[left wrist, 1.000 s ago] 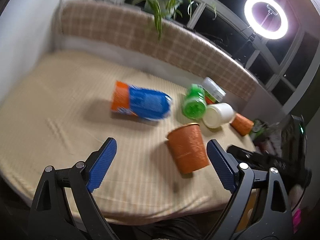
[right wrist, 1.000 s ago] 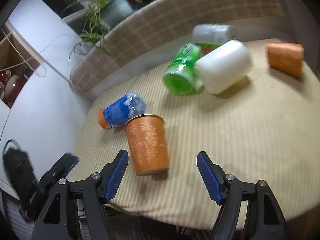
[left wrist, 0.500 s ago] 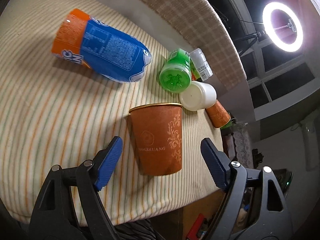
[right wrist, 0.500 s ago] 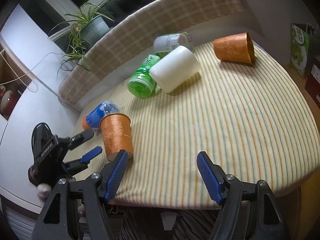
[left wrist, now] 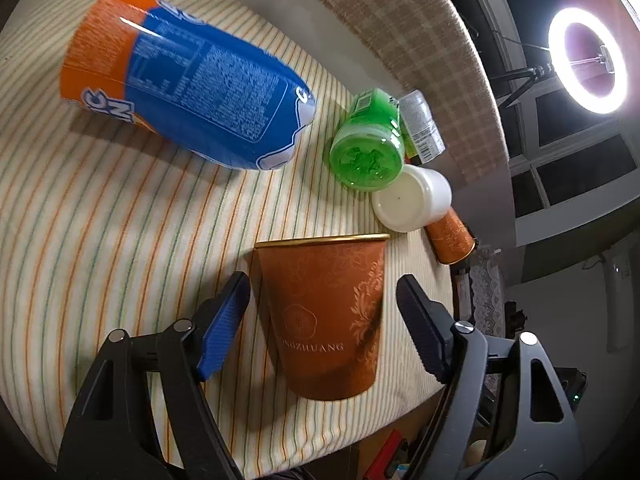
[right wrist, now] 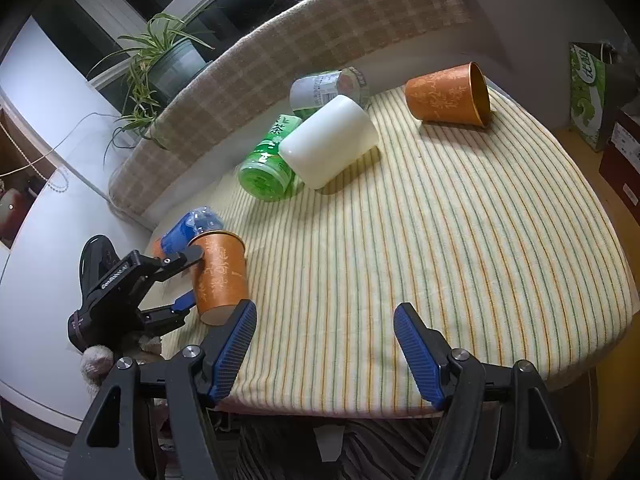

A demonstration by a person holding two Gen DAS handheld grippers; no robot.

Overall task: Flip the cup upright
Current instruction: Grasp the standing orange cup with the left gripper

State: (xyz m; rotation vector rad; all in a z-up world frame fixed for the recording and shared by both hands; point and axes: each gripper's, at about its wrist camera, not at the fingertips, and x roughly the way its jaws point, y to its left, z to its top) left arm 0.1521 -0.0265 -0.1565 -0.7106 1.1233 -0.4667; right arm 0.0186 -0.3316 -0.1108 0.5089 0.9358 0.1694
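Observation:
An orange paper cup (left wrist: 326, 312) with a gold rim stands upright near the table's front edge, also seen in the right wrist view (right wrist: 219, 276). My left gripper (left wrist: 324, 312) is open, its blue pads on either side of the cup with gaps; it shows in the right wrist view (right wrist: 188, 280). A second orange cup (right wrist: 448, 94) lies on its side at the far right, also in the left wrist view (left wrist: 450, 240). A white cup (right wrist: 330, 146) lies on its side mid-table. My right gripper (right wrist: 325, 344) is open and empty over the front edge.
A blue and orange bottle (left wrist: 188, 80), a green bottle (left wrist: 368, 148) and a clear labelled bottle (right wrist: 324, 90) lie on the striped tablecloth (right wrist: 440, 240). A checked backrest (right wrist: 320, 40) runs behind. A ring light (left wrist: 586, 60) and a potted plant (right wrist: 168, 68) stand beyond.
My left gripper has moved forward so its open pads now flank the upright orange cup. My right gripper has drawn back and turned right, away from that cup.

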